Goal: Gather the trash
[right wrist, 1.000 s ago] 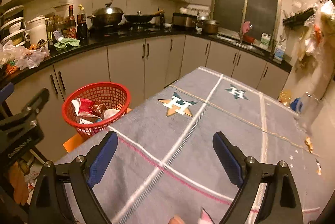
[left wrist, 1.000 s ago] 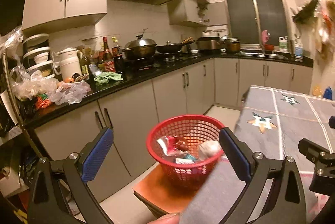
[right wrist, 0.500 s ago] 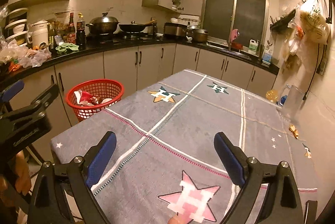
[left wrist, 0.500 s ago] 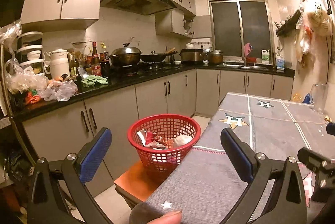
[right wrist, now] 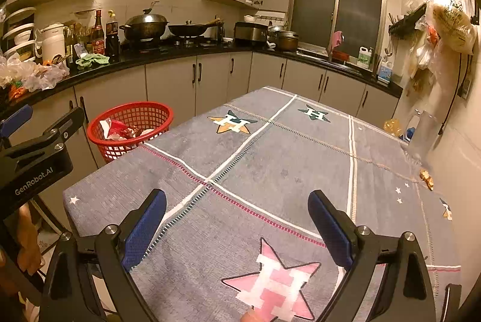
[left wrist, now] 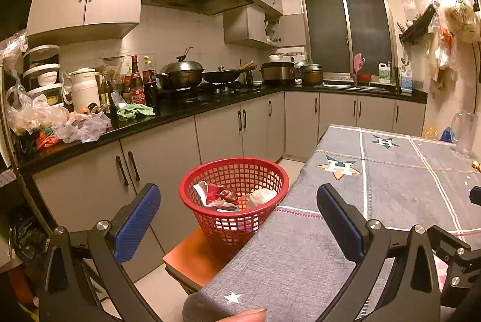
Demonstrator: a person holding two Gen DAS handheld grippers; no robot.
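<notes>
Currently left gripper [left wrist: 239,227] has its jaws spread wide with nothing between the blue pads; right gripper [right wrist: 237,228] likewise wide apart and holding nothing. Red basket [left wrist: 207,180] sits on an orange-brown stool [left wrist: 195,257], touching the table's left edge, at 12 o'clock in the left wrist view and 10 o'clock in the right. Crumpled wrappers [left wrist: 221,195] and a pale wad lie inside it. Grey star-patterned tablecloth [right wrist: 285,159] fills the right view; a clear jug [right wrist: 422,132] stands at 2 o'clock by the wall.
</notes>
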